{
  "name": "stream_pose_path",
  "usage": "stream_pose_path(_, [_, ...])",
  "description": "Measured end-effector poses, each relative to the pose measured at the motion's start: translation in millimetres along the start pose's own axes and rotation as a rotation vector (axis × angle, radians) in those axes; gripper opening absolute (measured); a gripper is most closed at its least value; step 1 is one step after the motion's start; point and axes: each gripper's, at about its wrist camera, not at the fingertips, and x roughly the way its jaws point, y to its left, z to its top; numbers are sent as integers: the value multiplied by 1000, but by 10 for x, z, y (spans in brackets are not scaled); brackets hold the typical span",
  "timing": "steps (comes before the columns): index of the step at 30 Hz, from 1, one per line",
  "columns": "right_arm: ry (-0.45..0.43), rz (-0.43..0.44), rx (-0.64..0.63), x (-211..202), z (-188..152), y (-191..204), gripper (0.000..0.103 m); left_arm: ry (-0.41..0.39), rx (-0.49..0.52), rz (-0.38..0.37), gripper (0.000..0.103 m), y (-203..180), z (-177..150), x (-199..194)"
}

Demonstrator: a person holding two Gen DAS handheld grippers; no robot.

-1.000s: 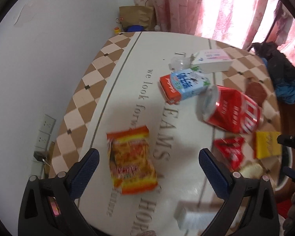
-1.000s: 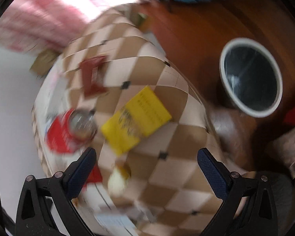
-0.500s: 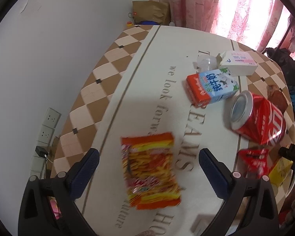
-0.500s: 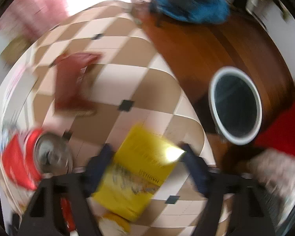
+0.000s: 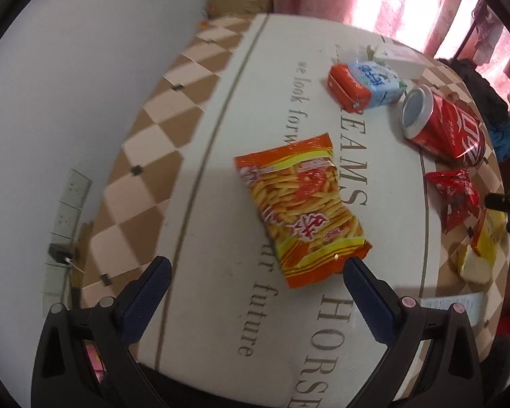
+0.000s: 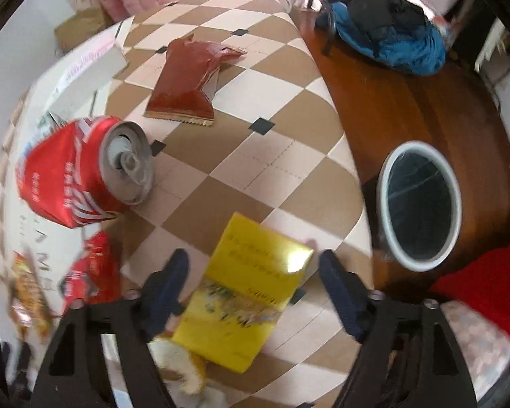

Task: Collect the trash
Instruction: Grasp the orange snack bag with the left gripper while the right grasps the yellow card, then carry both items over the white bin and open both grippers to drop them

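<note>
Checkered table (image 6: 255, 88), yellow packet (image 6: 251, 292) now between right gripper (image 6: 255, 265) opening jaws

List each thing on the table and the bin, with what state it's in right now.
Snack bag: flat, sealed, not gripped.
Soda can: on its side, dented.
Milk carton: lying down.
Yellow packet: flat, between opening jaws.
Brown wrapper: torn open, flat.
Bin: upright on the floor.
Left gripper: open.
Right gripper: open.

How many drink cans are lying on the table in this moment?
1. A red can lies on its side near the table's right edge, beyond the small red wrapper and beside the milk carton. Others could be hidden outside these views.
</note>
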Motion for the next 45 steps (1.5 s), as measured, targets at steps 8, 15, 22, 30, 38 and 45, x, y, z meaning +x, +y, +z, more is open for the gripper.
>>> stream_pose_path(8, [43, 18, 58, 170, -53, -82, 84, 120, -187, -207, 97, 10, 357, 404])
stream_pose_path(15, [-23, -54, -57, 114, -157, 116, 67, 82, -93, -53, 52, -262, 436, 475])
stream_pose_path(22, [-81, -3, -60, -17, -239, 4, 66, 25, -27, -10, 30, -376, 392, 338])
stream_pose_path(30, [-217, 93, -77, -498, -398, -135, 66, -114, 20, -15, 22, -378, 326, -267])
stream_pose_path(38, [-296, 196, -65, -865, -486, -468, 66, -253, 92, -51, 18, -682, 255, -994])
stream_pose_path(45, [-363, 236, -9, -1262, -399, -1150, 66, -326, 224, -171, 18, -1559, 253, -1535])
